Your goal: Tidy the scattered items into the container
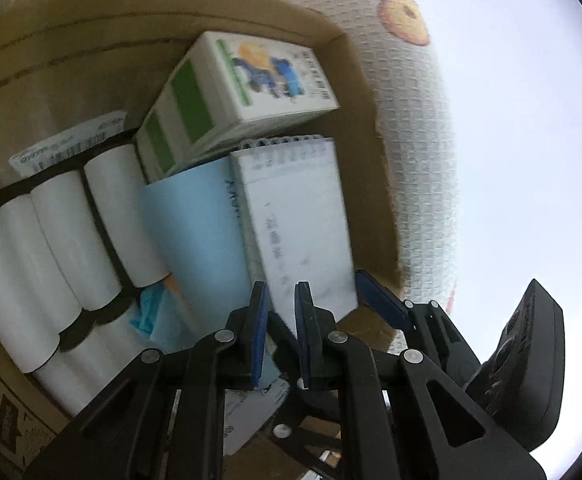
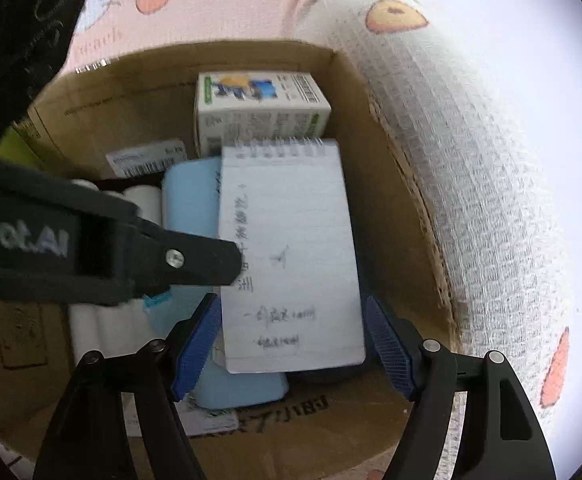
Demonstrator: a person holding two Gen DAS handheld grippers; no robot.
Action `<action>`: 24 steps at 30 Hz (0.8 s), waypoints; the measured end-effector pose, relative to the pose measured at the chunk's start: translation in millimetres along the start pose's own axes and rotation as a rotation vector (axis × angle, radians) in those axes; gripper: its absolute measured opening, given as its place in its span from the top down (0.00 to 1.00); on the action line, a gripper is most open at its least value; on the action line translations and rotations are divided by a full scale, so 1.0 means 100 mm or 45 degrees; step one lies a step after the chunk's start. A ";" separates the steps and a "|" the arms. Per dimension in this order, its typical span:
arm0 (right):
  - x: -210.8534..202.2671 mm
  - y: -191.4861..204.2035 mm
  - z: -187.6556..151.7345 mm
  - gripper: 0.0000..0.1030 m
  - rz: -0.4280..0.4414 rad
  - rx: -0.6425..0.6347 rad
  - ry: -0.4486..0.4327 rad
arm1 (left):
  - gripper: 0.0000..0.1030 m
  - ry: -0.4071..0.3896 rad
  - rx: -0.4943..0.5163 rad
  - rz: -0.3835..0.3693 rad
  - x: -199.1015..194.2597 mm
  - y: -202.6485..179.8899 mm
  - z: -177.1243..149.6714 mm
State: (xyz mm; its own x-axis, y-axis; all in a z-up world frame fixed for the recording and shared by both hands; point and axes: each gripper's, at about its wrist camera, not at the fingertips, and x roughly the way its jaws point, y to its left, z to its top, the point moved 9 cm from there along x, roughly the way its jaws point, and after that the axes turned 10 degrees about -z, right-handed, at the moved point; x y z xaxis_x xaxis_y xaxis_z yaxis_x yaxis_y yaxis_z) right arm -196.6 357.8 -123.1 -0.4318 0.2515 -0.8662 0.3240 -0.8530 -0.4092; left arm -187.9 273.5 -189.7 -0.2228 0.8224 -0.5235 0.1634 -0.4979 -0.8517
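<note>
The notepad (image 2: 291,252) lay inside the box (image 2: 403,216), on top of the other contents, spiral binding toward the far wall. It rested partly on the blue pack (image 2: 189,200) and just in front of the carton (image 2: 259,108), with the white rolls (image 1: 63,240) to one side. The box itself sat against a quilted cloth (image 2: 471,152) printed with fruit.

The right tool (image 2: 291,350) stood spread wide, its blue pads on either side of the notepad's near edge without pressing on it. Nothing was held. The left tool (image 1: 281,320) had its jaws nearly pressed together; no item showed between the pads, and it hung over the near end of the box.

Handling judgement:
- The notepad was probably light and thin. The covers would likely flex if pinched at one corner only.
- The wire spiral was the stiffest part, but it offered a poor, uneven seat for flat pads.
- The paper face looked smooth, so a shallow grip could slip.
- The preferred hold was across the width near the lower edge, pads on the two long sides, where the right tool already straddled it.
- The notepad sat tilted on uneven items, so it could slide if nudged.
</note>
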 end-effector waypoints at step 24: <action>-0.22 -0.20 -0.01 0.28 -0.041 0.015 -0.011 | 0.68 -0.053 0.022 0.044 0.40 -0.33 0.24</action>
State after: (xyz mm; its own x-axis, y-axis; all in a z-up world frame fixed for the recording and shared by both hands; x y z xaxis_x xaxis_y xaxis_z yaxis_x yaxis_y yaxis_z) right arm -193.2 370.0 -95.7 -0.4488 0.2748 -0.8503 0.3003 -0.8498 -0.4332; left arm -224.8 316.0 -183.3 -0.2572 0.7924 -0.5531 0.1553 -0.5311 -0.8330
